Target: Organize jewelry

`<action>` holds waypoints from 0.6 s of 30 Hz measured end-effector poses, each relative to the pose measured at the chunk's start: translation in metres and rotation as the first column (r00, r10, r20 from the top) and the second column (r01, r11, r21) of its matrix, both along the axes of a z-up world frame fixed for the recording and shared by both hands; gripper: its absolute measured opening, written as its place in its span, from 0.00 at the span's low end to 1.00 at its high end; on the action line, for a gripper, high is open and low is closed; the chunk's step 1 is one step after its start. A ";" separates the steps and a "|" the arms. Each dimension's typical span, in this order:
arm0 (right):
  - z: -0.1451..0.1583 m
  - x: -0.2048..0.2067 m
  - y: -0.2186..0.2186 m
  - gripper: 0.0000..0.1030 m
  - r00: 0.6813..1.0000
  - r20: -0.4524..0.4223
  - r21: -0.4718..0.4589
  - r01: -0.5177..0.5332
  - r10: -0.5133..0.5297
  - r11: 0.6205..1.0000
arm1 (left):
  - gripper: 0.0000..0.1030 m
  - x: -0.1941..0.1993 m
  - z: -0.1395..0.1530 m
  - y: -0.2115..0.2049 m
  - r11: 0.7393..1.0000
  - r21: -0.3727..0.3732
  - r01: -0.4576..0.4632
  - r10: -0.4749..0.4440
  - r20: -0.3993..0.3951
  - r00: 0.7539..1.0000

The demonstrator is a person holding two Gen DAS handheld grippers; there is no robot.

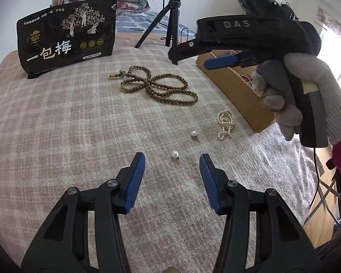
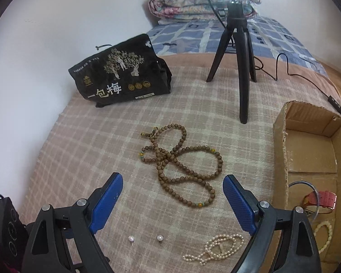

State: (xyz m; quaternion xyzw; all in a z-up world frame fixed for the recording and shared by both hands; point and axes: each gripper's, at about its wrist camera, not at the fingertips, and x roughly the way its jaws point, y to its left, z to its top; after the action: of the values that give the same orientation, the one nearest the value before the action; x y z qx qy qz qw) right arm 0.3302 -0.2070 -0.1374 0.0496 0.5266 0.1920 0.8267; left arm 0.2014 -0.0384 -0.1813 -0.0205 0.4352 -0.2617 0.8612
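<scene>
Bed w/ pink-beige plaid blanket (image 2: 79,159) carries everything; I'm driving both grippers above it. Open brown cardboard box (image 2: 311,141) sits at the right edge, already holding a red-strapped watch (image 2: 325,201) & a cream bead bracelet (image 2: 325,229). Black snack bag w/ gold tree print (image 1: 67,35) and black mini tripod (image 2: 241,52) stand at the far side, well apart from the jewelry. Long brown wooden bead strand (image 2: 179,166) lies looped mid-blanket; white pearl strand (image 2: 218,246) lies bunched near the box wall; two white pearl stud earrings (image 1: 175,154) (image 1: 194,133) lie just beside it, pins out.

Left gripper (image 1: 172,162): released, jaws wide, nearest stud between the fingertips but untouched. Right gripper (image 2: 172,187): released, empty, hovering over the wooden beads.

Step in hand, as I judge it: approach for the next pick; approx. half remains outside the box. Next move calls for lowering onto one item & closing; studs are tiny, so pads must meet squarely on the pearl or it may slip or roll.
</scene>
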 end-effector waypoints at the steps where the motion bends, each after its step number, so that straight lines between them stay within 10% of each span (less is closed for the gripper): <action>1: -0.004 0.004 0.000 0.88 1.000 -0.013 0.007 0.004 -0.004 1.000 | 0.50 0.001 -0.002 -0.001 1.000 0.000 0.003 -0.003 -0.002 1.000; 18: -0.065 0.055 0.038 0.76 0.990 -0.137 -0.026 -0.010 0.007 1.000 | 0.44 0.009 -0.022 -0.015 0.999 0.026 0.027 -0.027 -0.005 1.000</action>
State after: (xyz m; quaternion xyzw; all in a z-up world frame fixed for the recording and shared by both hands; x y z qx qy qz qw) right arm 0.3851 -0.1685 -0.2023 0.0496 0.5849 0.1846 0.7883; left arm 0.2100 -0.0530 -0.2029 -0.0042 0.4409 -0.2676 0.8567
